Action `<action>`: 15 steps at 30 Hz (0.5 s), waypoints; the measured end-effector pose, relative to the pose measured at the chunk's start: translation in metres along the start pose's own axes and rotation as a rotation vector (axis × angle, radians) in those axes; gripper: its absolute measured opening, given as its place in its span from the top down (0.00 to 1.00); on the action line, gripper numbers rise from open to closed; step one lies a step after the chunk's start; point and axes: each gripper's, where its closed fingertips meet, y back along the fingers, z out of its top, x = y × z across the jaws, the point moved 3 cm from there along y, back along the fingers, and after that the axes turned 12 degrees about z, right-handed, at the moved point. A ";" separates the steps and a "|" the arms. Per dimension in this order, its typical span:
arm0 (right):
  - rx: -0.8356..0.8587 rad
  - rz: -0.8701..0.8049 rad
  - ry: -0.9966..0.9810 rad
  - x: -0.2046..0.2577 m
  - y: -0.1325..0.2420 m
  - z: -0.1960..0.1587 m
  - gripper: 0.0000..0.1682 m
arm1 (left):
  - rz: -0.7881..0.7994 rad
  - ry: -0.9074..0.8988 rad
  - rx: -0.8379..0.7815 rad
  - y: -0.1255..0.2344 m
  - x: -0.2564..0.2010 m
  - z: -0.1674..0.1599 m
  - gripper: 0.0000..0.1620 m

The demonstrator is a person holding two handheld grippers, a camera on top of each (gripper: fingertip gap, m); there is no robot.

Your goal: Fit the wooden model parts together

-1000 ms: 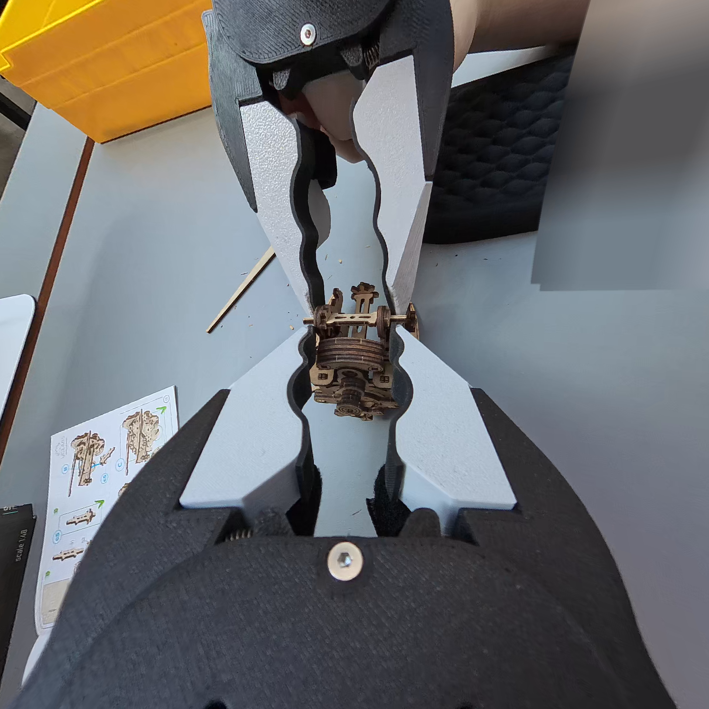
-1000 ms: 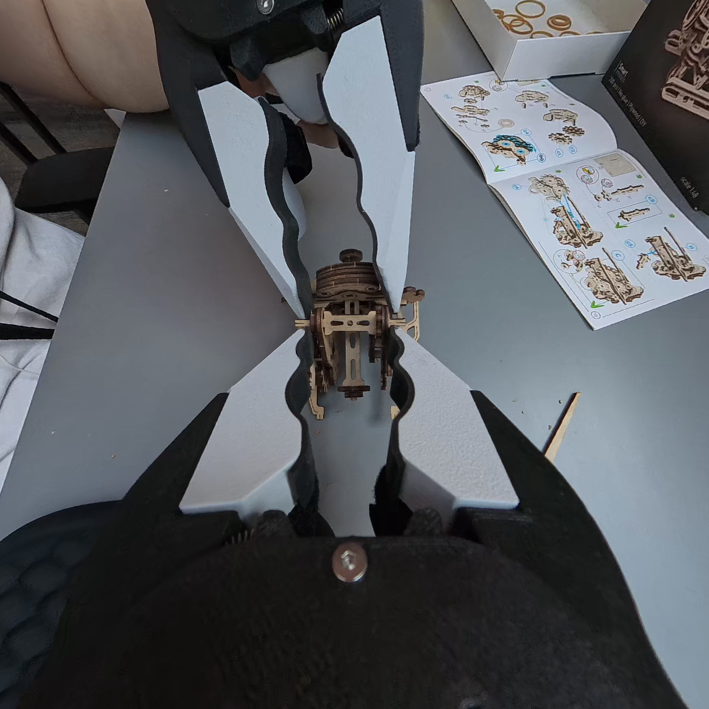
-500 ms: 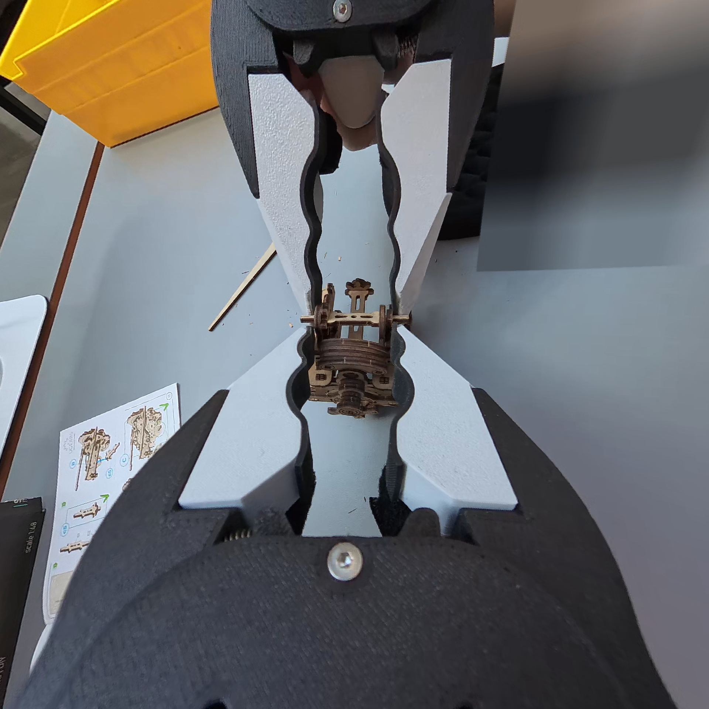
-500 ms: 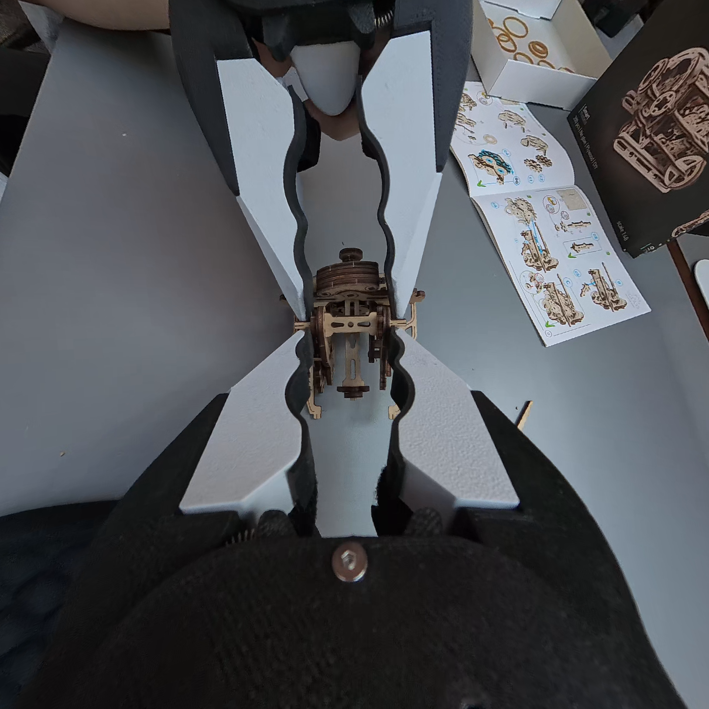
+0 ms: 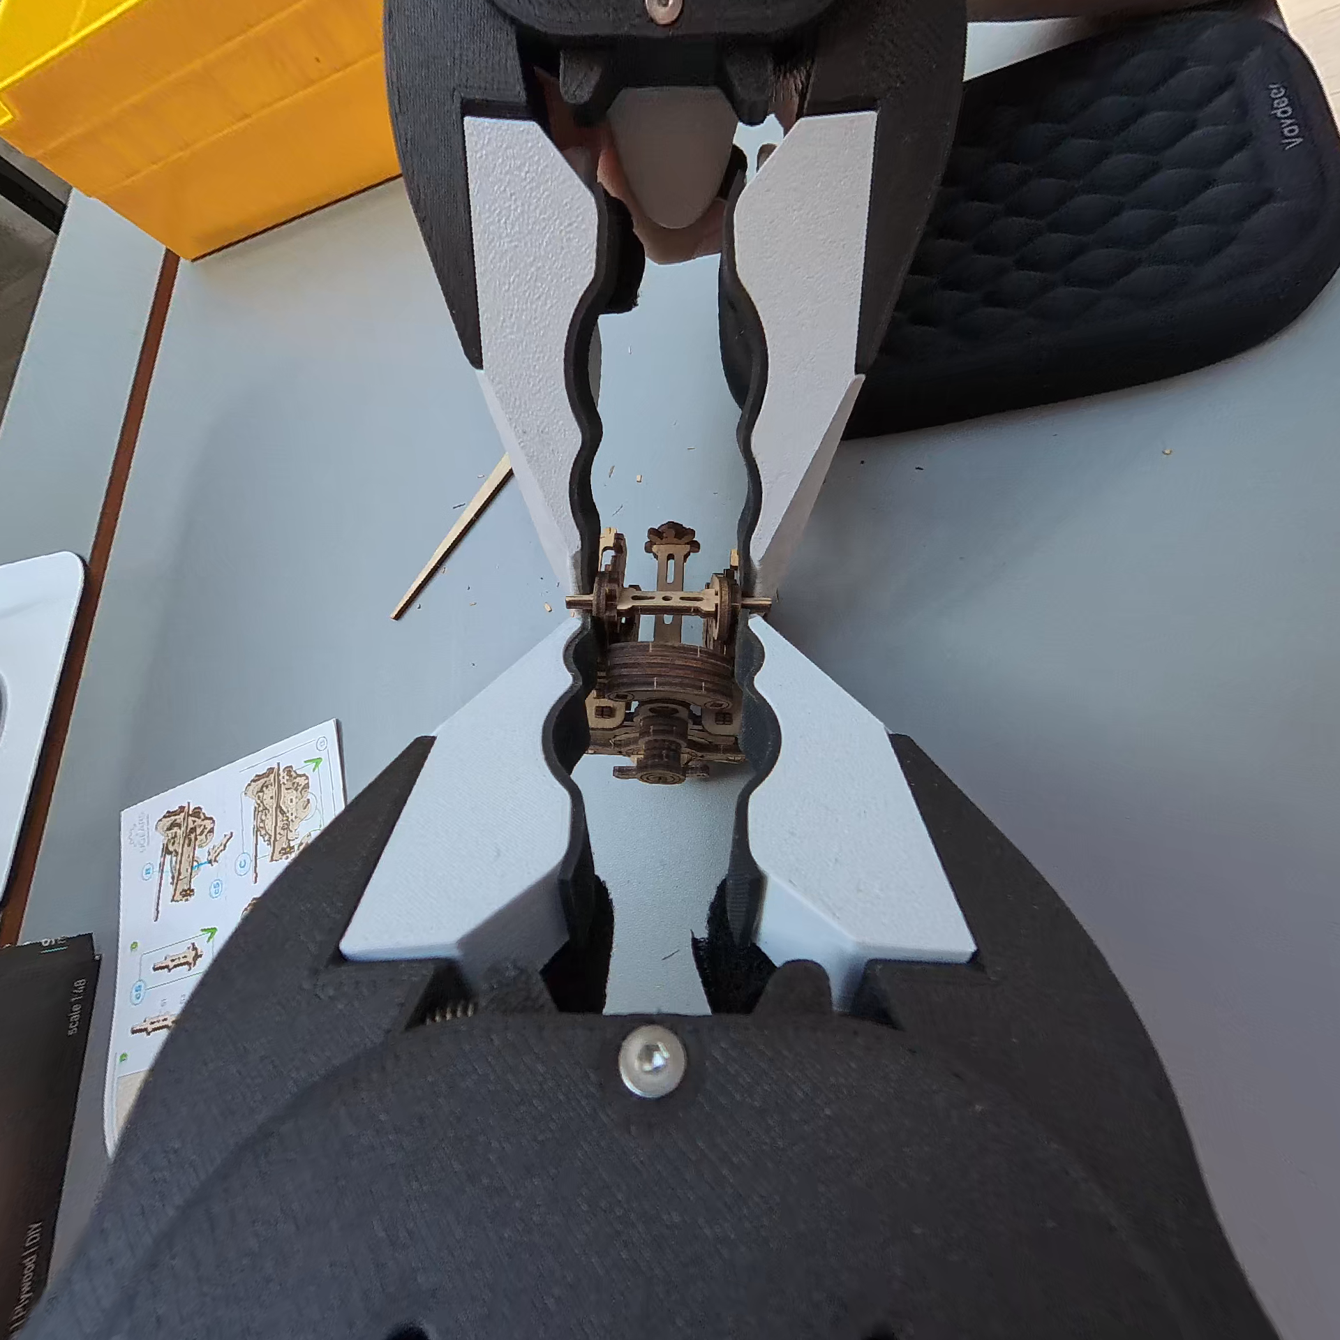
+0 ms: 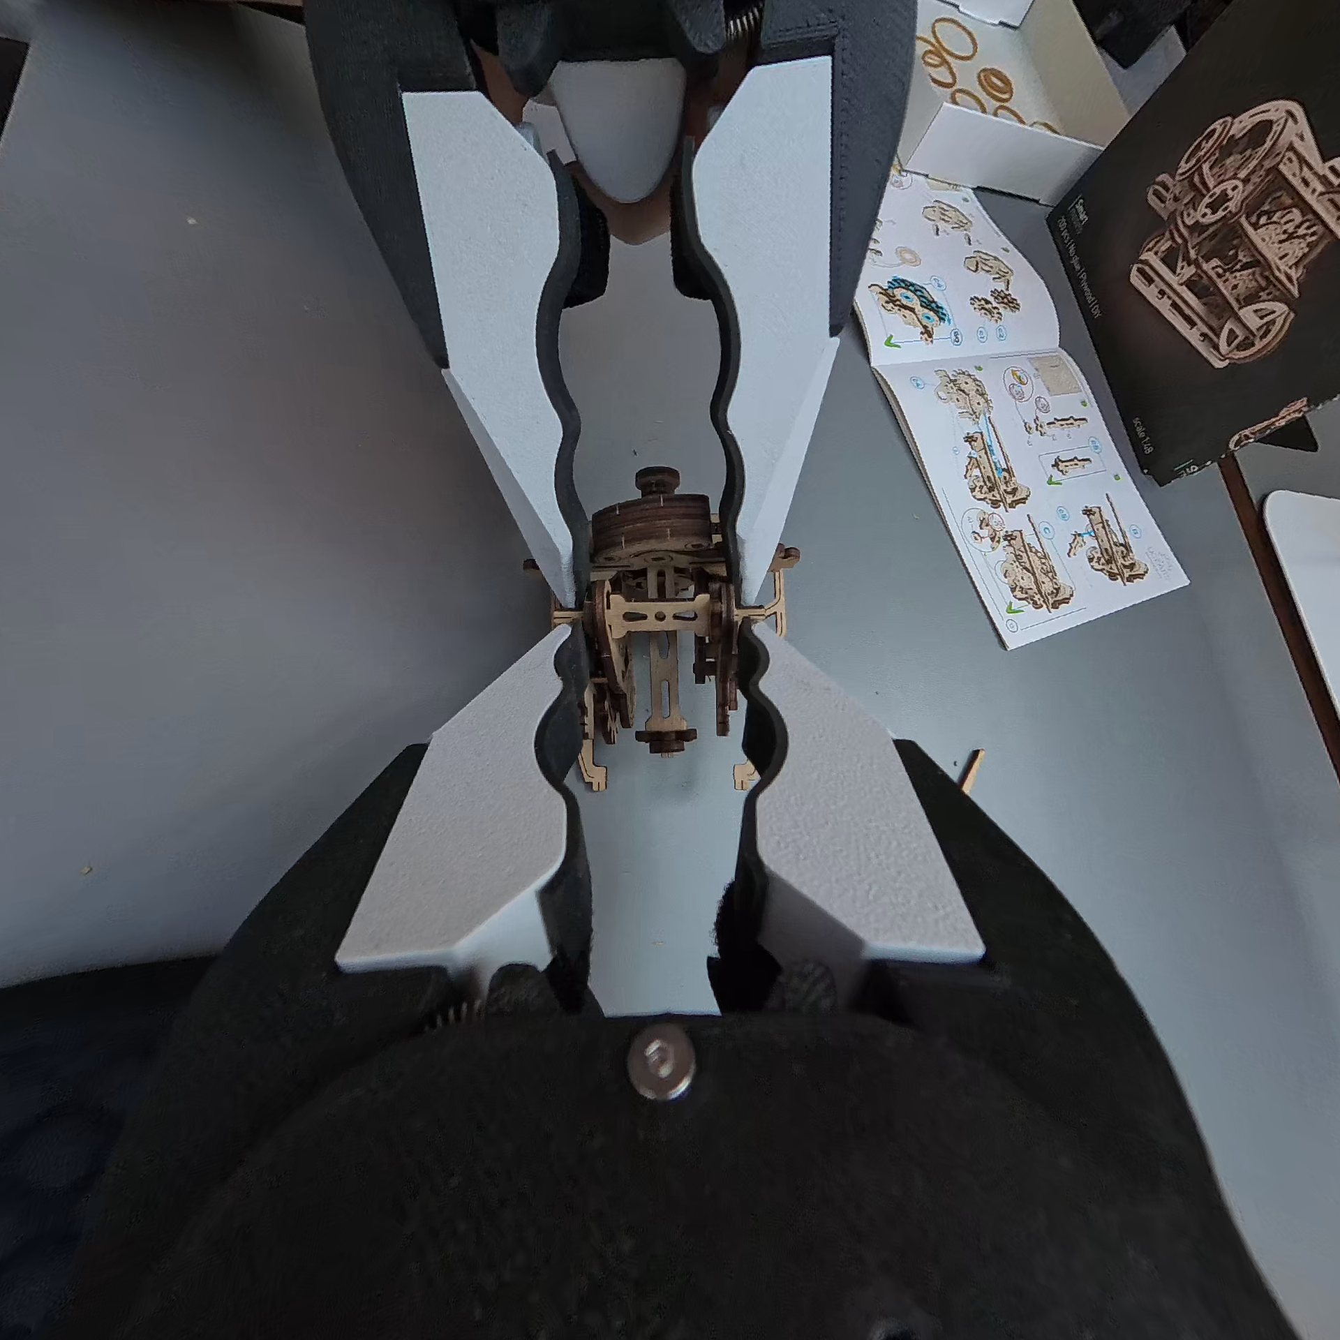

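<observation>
A small wooden model point(image 5: 663, 674) has a dark stacked-disc drum at one end and a lighter frame with a cross axle at the other. It is held above the grey table point(image 5: 1051, 725) between both grippers, which face each other tip to tip. My left gripper point(image 5: 663, 638) is shut on the drum end. My right gripper point(image 6: 660, 638) is shut on the frame end of the model point(image 6: 660, 623), by the axle. In the left wrist view the right gripper point(image 5: 663, 573) comes in from the top. In the right wrist view the left gripper point(image 6: 660, 580) does the same.
A yellow bin point(image 5: 181, 109) and a black honeycomb pad point(image 5: 1088, 217) lie at the far side. A thin wooden stick point(image 5: 453, 540) lies on the table. An open instruction booklet point(image 6: 1015, 435), a black box point(image 6: 1233, 254) and a white box of wooden rings point(image 6: 1001, 94) sit at the right. The grippers are tip to tip, or close to it. From either gripper's tips it is about 12 centimetres to the thin wooden stick point(image 5: 453, 540).
Both grippers have kept hold of the model. They have swung from a slight tilt into a straight line with each other, and the table items have shifted in both views.
</observation>
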 end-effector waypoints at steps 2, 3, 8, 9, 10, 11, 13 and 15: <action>0.007 0.013 -0.015 0.001 0.000 0.000 0.77 | 0.001 -0.006 -0.008 0.000 -0.001 0.001 0.78; 0.010 0.017 -0.016 0.002 0.000 -0.001 0.77 | -0.001 -0.003 -0.010 0.000 -0.002 0.001 0.78; 0.024 0.007 0.011 0.003 0.000 0.000 0.78 | -0.010 -0.010 -0.012 0.000 -0.002 0.001 0.78; 0.025 0.008 0.007 0.003 -0.001 0.000 0.78 | -0.008 -0.012 -0.010 0.001 -0.003 0.001 0.78; 0.024 0.012 0.004 0.004 -0.001 0.001 0.78 | -0.006 -0.016 -0.007 0.002 -0.003 0.001 0.78; 0.023 0.014 0.006 0.005 -0.001 0.001 0.78 | -0.004 -0.022 -0.005 0.002 -0.004 0.000 0.77; 0.029 0.004 0.025 0.006 -0.002 0.003 0.78 | -0.002 -0.041 0.002 0.003 -0.005 0.000 0.77; 0.041 -0.013 0.051 0.007 -0.004 0.003 0.78 | 0.010 -0.074 0.014 0.003 -0.006 -0.001 0.77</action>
